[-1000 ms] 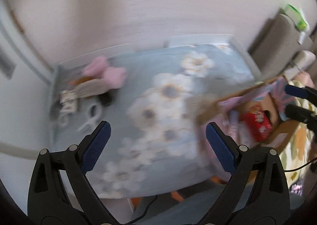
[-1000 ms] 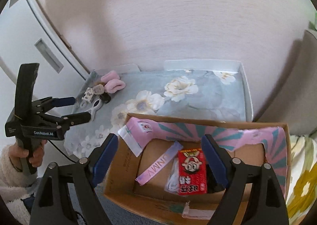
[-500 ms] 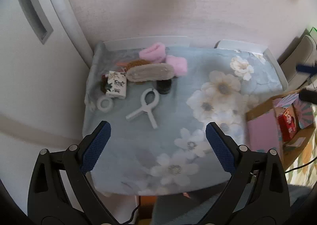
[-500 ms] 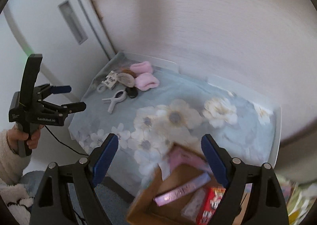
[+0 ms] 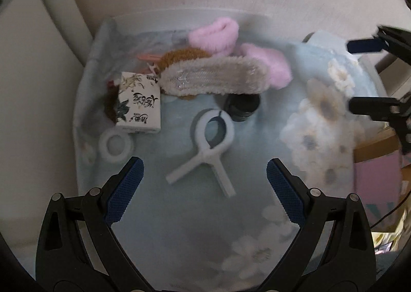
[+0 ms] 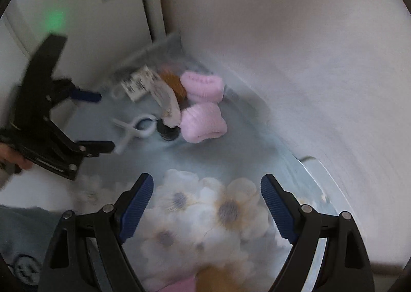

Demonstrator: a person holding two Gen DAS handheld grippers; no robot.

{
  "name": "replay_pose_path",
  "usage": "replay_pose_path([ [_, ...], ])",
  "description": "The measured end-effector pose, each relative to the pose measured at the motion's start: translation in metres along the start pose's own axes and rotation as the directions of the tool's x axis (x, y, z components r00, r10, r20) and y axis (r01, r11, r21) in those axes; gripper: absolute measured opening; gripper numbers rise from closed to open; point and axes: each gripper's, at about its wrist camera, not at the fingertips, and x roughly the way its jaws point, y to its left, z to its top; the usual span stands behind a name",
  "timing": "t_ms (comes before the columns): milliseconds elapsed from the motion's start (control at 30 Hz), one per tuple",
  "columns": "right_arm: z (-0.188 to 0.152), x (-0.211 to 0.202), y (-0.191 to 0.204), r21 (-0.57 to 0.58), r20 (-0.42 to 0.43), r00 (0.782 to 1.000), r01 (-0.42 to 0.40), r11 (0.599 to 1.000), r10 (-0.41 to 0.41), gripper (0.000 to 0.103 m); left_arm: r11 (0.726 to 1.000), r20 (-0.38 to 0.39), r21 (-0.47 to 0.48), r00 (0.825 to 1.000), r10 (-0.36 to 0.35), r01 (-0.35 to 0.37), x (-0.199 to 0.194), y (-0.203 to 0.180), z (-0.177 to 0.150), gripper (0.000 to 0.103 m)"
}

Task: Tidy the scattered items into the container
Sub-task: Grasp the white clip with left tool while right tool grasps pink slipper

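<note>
On the floral blue cloth lies a white clothes peg (image 5: 209,147), just ahead of my open left gripper (image 5: 204,190), whose pads hold nothing. Beyond the peg sit a black cap (image 5: 242,107), a beige fluffy hair clip (image 5: 214,77), two pink fuzzy scrunchies (image 5: 215,34), a white printed box (image 5: 138,103) and a white ring (image 5: 115,147). My right gripper (image 6: 206,206) is open and empty over the cloth's flowers; the pink scrunchies (image 6: 203,121) and peg (image 6: 137,130) lie ahead of it. The cardboard container (image 5: 377,163) shows at the right edge of the left wrist view.
The table (image 6: 314,181) stands in a corner against a pale wall (image 6: 308,60) and a white door (image 6: 77,9). A hand (image 6: 14,157) holds the left gripper at the left of the right wrist view. Brown fuzzy items (image 5: 183,55) lie behind the hair clip.
Both grippers swept left and down toward the pile of items; the box slid out of the right wrist view. Items now loom larger. Both stayed open.
</note>
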Motion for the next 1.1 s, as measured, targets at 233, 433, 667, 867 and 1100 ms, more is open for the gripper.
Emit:
replay_pose_path([
  [233, 0.021, 0.063, 0.005, -0.173, -0.086, 0.992, 0.074, 0.982, -0.09, 0.083, 0.996, -0.004, 0.087, 1.0, 0.012, -0.011, 0.022, -0.006, 0.002, 0.094],
  [433, 0.034, 0.084, 0.002, -0.204, -0.082, 0.993, 0.066, 0.977, -0.085, 0.083, 0.989, 0.022, 0.145, 0.999, 0.024, -0.027, 0.029, -0.019, 0.005, 0.086],
  [667, 0.043, 0.101, 0.003, -0.262, -0.074, 0.995, 0.039, 0.964, -0.06, 0.083, 0.983, 0.007, 0.18, 1.0, 0.024, -0.025, 0.045, -0.027, -0.003, 0.072],
  [867, 0.05, 0.105, -0.004, -0.228, -0.083, 0.995, -0.071, 0.971, 0.054, 0.05, 0.984, 0.041, 0.18, 0.999, 0.009, -0.016, 0.04, -0.026, -0.004, 0.035],
  [1100, 0.047, 0.099, -0.027, -0.117, -0.09, 0.993, -0.088, 0.989, 0.078, 0.025, 0.987, 0.051, 0.161, 0.998, -0.021, 0.013, 0.036, -0.026, -0.008, 0.035],
])
